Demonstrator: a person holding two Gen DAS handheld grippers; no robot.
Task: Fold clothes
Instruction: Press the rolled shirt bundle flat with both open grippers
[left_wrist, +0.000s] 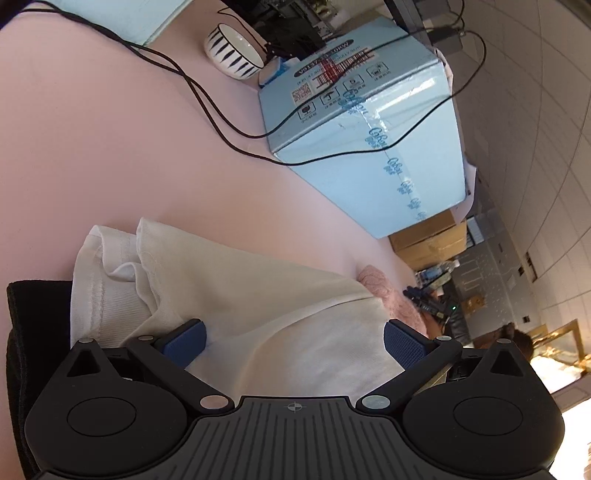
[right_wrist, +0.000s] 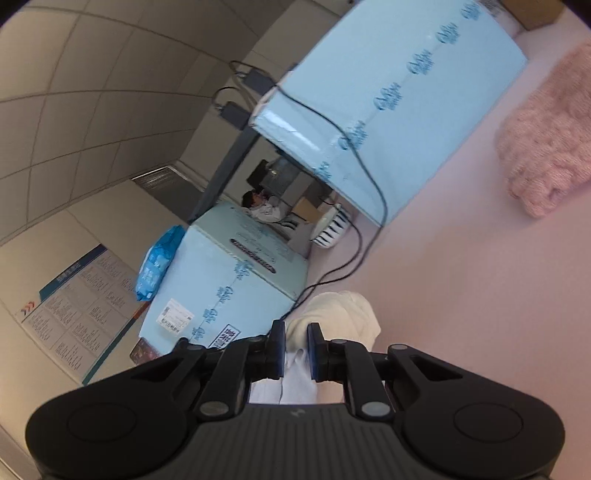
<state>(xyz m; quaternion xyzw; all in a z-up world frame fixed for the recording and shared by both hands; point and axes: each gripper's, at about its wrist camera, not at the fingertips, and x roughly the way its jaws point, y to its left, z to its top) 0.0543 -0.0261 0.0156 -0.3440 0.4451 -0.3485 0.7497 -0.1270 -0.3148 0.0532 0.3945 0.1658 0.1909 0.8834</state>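
A white garment (left_wrist: 236, 295) lies bunched on the pink tabletop (left_wrist: 92, 147) in the left wrist view, partly over a black cloth (left_wrist: 33, 332) at the left edge. My left gripper (left_wrist: 293, 341) is open, its blue pads (left_wrist: 184, 341) wide apart over the white cloth. In the right wrist view, my right gripper (right_wrist: 296, 350) is shut on a fold of the white garment (right_wrist: 340, 314), which bulges out beyond the pads. A fluffy pink garment (right_wrist: 550, 144) lies further off on the table; it also shows in the left wrist view (left_wrist: 391, 295).
A large light-blue box (left_wrist: 369, 140) stands on the table with black cables (left_wrist: 207, 103) draped over it and across the table. A striped white bowl (left_wrist: 234, 50) sits beside it. A second light-blue box (right_wrist: 236, 273) stands at the table's far side.
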